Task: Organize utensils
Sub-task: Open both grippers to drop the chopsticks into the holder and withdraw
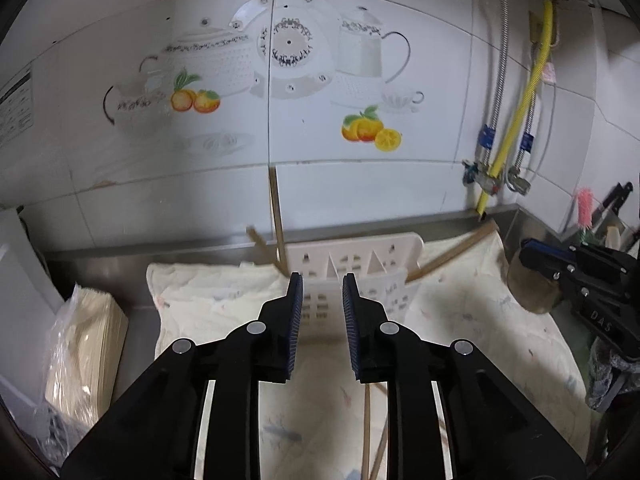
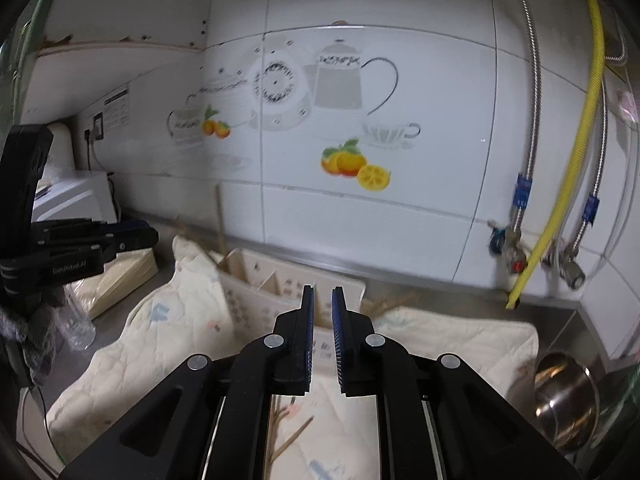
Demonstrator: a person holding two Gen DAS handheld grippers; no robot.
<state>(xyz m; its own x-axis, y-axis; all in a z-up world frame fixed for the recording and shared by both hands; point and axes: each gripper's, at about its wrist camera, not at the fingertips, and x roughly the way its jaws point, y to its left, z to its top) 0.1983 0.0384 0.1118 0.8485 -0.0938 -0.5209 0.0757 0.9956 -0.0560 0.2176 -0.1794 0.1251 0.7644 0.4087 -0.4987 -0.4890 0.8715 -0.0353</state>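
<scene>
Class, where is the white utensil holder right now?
In the left wrist view, the utensil holder lies on the cloth just ahead of the left gripper, near the tiled wall.

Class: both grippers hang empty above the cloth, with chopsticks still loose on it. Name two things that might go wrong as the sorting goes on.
1. The caddy sits on soft cloth with tall chopsticks leaning out of one end; a nudge may tip it.
2. The loose chopsticks lie crossed under the left gripper, so a pinch might lift two or flick one away. The right gripper is also empty.
</scene>
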